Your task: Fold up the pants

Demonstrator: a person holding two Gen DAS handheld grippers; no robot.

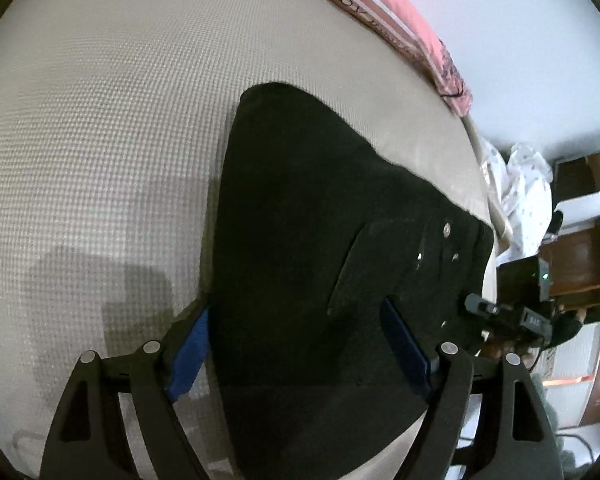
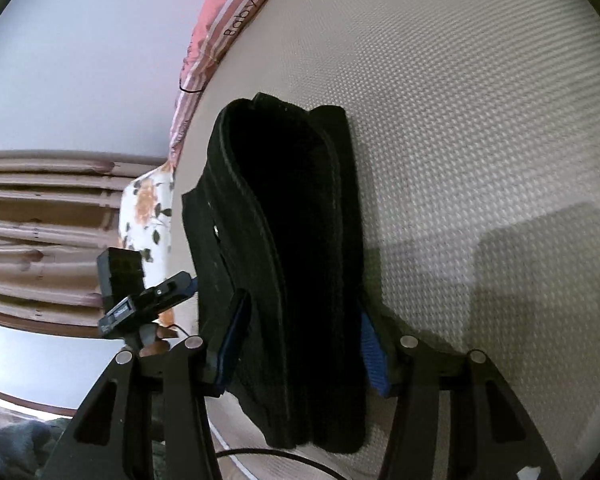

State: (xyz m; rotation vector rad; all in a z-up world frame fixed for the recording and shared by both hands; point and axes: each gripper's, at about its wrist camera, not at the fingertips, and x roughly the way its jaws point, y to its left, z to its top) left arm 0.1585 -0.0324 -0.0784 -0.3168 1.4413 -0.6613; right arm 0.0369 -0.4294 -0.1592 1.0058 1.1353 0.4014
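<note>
Blue pads [image 1: 190,350] of our left hand-held gripper [image 1: 300,354] spread wide over black pants [image 1: 320,220] on the mattress [image 1: 100,120]; right hand-held gripper [image 2: 300,350] straddles the folded bundle, contact unclear. Mid-fold; next, we judge, clamp and lift an edge.

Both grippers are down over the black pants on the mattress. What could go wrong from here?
1. The pants look stacked in several layers between the right gripper fingers; a pinch may catch only some, and the fold could splay.
2. The pants lie near the mattress edge, so a pull that way might drag them off.
3. The left gripper straddles wide cloth and may bunch it.
</note>
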